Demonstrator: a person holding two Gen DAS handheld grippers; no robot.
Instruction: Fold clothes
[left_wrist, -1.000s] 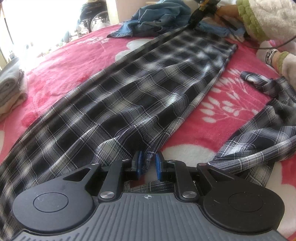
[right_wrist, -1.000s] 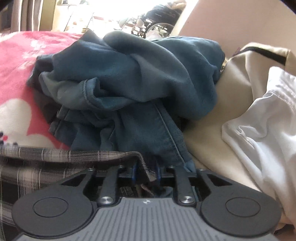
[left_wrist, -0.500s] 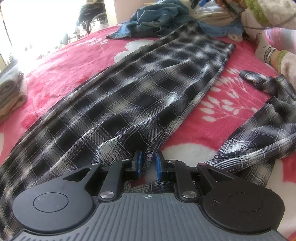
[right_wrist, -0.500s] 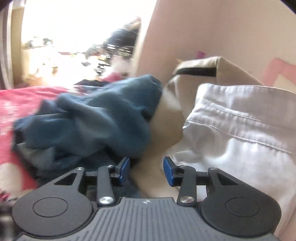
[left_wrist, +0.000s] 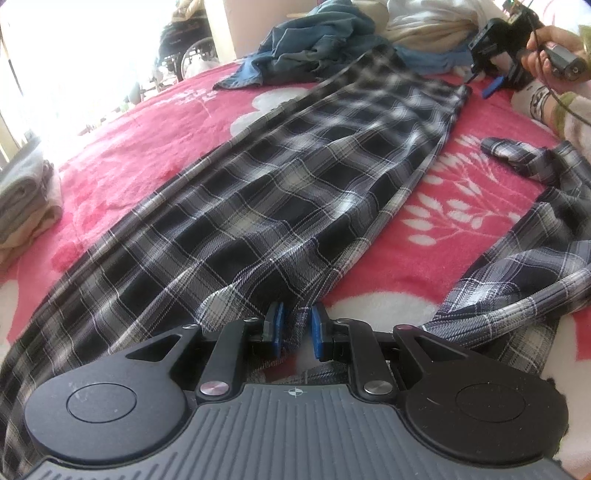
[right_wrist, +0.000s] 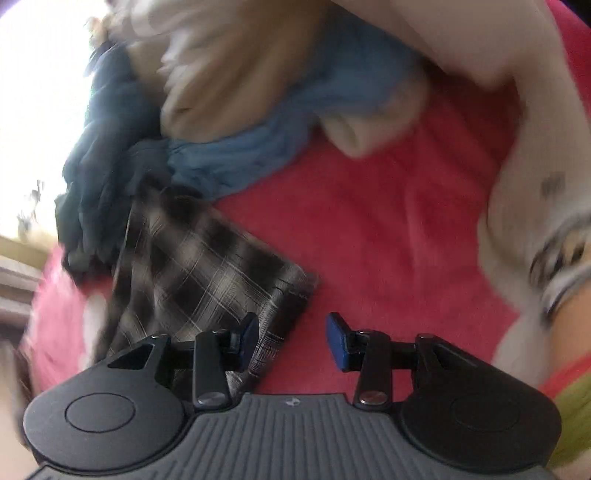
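The plaid garment (left_wrist: 280, 192) lay stretched along the bed (left_wrist: 155, 140); the left hand-held gripper (left_wrist: 294, 329) pinched its near hem; the right hand-held gripper (right_wrist: 291, 338) hovered wide and empty beside the far corner; a hasty left pull would likely skew the flattened cloth.

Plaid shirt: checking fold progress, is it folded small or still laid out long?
Laid out long: the plaid shirt stretches across the pink blanket.

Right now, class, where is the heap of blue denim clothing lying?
In the left wrist view the blue denim heap sits at the far end of the pink blanket, touching the far end of the plaid garment, left of the cream clothes.
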